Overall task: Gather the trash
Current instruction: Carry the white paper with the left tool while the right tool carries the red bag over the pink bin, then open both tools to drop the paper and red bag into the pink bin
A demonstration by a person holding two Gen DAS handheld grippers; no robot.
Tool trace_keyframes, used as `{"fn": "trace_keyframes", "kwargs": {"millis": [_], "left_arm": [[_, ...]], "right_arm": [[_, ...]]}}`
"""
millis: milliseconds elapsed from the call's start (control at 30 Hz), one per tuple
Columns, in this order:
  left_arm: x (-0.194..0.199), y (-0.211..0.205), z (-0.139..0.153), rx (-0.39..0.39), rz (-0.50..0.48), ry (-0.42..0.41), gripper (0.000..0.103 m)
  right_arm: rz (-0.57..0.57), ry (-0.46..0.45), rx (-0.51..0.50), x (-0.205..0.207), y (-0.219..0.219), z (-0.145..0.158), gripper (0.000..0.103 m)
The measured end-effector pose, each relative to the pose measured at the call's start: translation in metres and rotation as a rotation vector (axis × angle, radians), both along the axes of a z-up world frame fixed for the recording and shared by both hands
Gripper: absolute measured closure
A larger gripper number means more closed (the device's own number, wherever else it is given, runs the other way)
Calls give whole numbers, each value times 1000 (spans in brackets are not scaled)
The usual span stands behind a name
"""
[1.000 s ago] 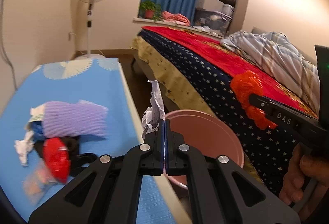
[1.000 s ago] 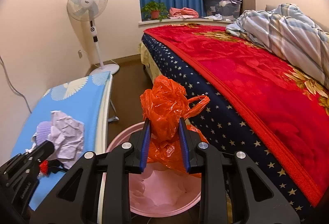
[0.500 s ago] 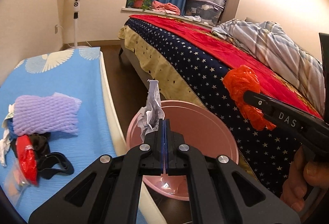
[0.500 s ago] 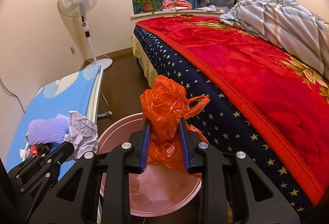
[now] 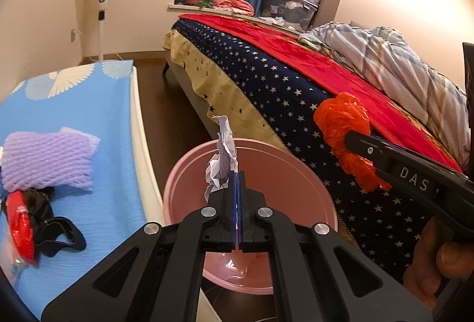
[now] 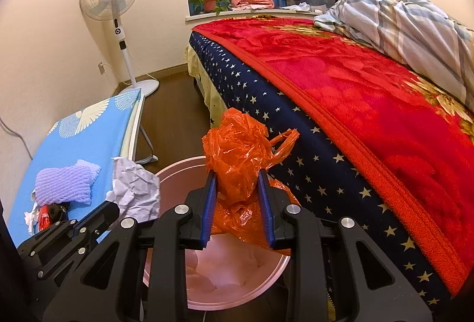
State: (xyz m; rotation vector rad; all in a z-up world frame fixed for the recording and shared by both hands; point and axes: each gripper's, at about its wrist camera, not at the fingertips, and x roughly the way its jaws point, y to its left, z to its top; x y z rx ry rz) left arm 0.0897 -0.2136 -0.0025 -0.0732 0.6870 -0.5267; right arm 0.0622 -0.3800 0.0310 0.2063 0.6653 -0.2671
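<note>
Dropping both loads cleanly means each one should hang inside the rim of the pink bin (image 6: 177, 171) before release. The left hand-held gripper (image 5: 237, 183) is pressed together on crumpled white paper (image 5: 222, 162), over the bin's near-left edge; nudge it toward the middle first. The right hand-held gripper (image 6: 238, 188) is clamped on an orange plastic bag (image 6: 237, 156) above the bin, its tail drooping inward. Spread those jaws wide, since plastic film may cling. More trash, a purple foam net (image 5: 47, 159) and what looks like a red wrapper (image 5: 19, 218), waits on the blue bench (image 5: 89, 103).
</note>
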Motion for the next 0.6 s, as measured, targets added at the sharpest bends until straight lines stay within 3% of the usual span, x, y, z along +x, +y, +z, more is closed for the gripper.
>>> {"fn": "trace_keyframes", "kwargs": {"millis": [167,267,600], "left_arm": [[2,-2,-3,-1,-7,24,102],[1,-1,-5,5,-10,35,87],[-9,30,8,7,55,-9,84]], "right_arm": [[-2,9,10,0,-1,-2,69],[-11,7,1,-2,-1,-2,55],[13,-18,0,-6,9,3,54]]}}
